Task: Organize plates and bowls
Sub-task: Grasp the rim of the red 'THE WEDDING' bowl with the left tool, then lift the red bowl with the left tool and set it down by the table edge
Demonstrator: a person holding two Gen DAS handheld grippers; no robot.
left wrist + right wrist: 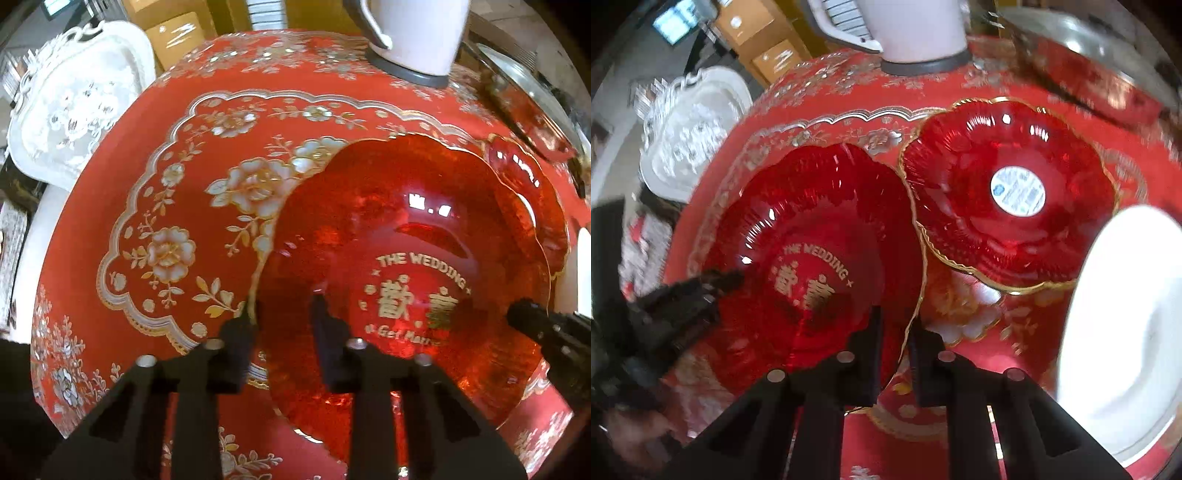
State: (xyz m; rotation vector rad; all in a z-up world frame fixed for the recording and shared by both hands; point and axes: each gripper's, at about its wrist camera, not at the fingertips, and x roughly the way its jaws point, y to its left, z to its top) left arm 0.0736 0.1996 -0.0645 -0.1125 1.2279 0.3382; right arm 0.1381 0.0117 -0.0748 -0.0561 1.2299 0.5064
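A: Quick one. Where's the task item?

B: Red glass plate with gold lettering (812, 258) sits on the red floral tablecloth (177, 206), left of a second red scalloped dish with a round sticker (1012, 192). Their rims look touching or nearly so; can't tell which. White plate (1115, 325) is at the right edge.

A: Grippers?

B: Right gripper (894, 332) has its fingers straddling the lettered plate's gold rim, one inside, one outside, narrow gap. Looks pinched on the rim, contact itself not fully clear. Left gripper (282, 317) also straddles the opposite rim, one finger outside over the cloth, one over the plate. Its gap is wider, so I read it as parted, not clamped.

A: Risks?

B: Thin rim, glossy glass: if only one side bites, the plate likely tilts and slides out on lift. Uneven lifting between the hands would twist it. Swinging right could knock the sticker dish or the white plate. White kettle (413, 33) stands at the far edge, a bump risk if carried forward.

A: Blur?

B: Right view is smeary, so rim contact is a judgement.
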